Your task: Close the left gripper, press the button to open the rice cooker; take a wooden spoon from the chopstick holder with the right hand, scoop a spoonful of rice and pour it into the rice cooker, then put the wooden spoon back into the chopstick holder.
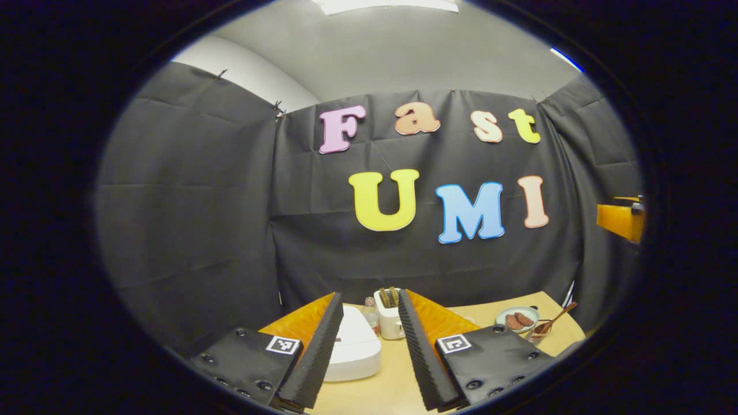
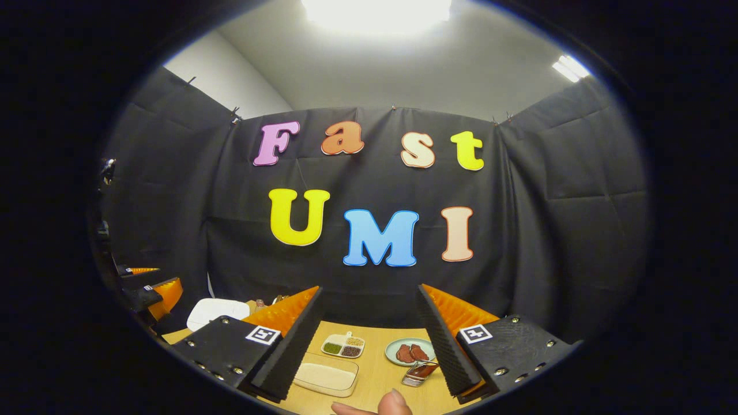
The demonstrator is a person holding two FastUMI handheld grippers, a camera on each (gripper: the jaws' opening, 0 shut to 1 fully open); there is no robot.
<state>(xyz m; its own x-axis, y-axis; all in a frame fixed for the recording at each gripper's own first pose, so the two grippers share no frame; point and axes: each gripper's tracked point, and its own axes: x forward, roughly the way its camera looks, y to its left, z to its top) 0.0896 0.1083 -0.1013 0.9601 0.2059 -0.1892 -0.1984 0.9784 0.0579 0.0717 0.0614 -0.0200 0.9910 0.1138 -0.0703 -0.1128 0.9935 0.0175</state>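
A: Where's the rice cooker [image 1: 353, 346]?
B: Lid down on the worktop [image 1: 398, 374], framed by the left gripper [image 1: 369, 351], jaws apart.
A: Right gripper [image 2: 369, 346]?
B: Jaws wide, empty, above a rice tray [image 2: 326, 376]

left gripper [image 1: 369, 340]: jaws apart | right gripper [image 2: 369, 340]: jaws apart

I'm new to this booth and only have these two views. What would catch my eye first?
In the left gripper view, the white rice cooker sits lid-down on the wooden table, between the open left gripper fingers, with the chopstick holder just behind it. In the right gripper view, the open right gripper frames a tray of rice, a divided dish and a plate.
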